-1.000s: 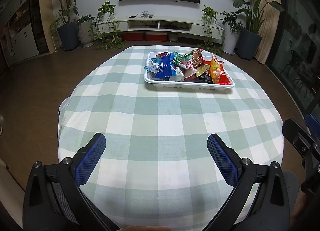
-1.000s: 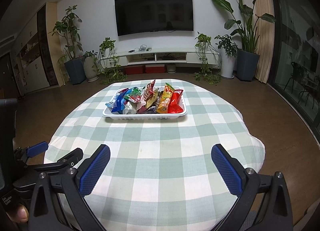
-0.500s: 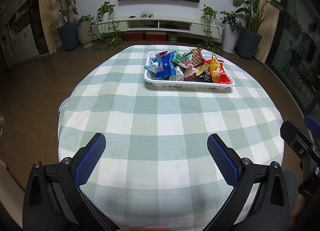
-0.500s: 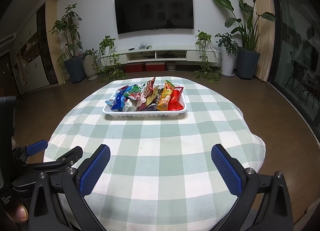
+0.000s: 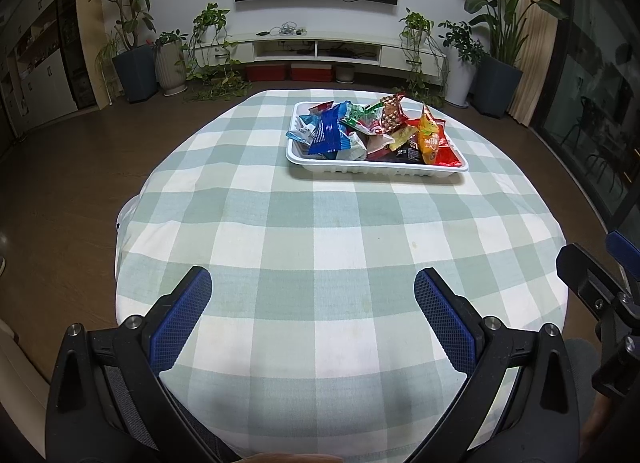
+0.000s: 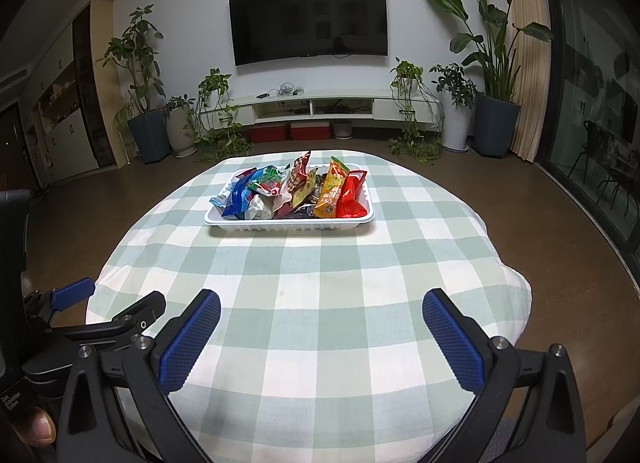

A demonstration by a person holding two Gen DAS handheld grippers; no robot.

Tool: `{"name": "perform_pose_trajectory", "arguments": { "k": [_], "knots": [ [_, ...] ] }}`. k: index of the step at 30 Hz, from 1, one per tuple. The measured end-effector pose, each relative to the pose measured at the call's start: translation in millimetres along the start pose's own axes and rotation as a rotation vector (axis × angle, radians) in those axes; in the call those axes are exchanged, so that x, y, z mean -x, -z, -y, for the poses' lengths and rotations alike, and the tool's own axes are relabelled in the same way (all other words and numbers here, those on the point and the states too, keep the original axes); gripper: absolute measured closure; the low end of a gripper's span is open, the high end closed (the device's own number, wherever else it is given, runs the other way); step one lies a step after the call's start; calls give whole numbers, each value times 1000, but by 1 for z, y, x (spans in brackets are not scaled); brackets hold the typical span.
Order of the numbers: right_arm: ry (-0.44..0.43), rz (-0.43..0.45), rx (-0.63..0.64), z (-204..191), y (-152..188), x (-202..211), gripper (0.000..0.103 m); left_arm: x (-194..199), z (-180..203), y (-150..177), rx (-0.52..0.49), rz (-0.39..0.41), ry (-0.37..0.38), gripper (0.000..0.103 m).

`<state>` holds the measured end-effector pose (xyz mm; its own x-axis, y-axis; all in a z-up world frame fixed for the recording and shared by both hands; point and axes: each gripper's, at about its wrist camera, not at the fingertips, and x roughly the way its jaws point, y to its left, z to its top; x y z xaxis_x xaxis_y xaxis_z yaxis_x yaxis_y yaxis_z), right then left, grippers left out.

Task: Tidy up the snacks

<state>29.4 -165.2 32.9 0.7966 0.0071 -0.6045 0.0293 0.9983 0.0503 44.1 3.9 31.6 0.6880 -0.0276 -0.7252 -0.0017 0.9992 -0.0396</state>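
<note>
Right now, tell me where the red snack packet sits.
The red snack packet lies at the right end of the white tray, beside the orange packet, on the table's far side.

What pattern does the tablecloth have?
Pale green and white checks on the tablecloth, clearest in the left wrist view.

Left claw [image 5: 313, 305] and right claw [image 6: 321, 325] both gape wide, side by side, holding nothing.
</note>
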Motion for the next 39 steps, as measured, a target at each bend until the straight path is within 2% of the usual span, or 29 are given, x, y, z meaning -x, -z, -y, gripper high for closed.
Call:
{"name": "perform_pose_trajectory", "arguments": {
  "k": [39],
  "knots": [
    [0,-9,3,1,-2,2,0,-1,1,4,-3,-5,1,0]
  ]
}}
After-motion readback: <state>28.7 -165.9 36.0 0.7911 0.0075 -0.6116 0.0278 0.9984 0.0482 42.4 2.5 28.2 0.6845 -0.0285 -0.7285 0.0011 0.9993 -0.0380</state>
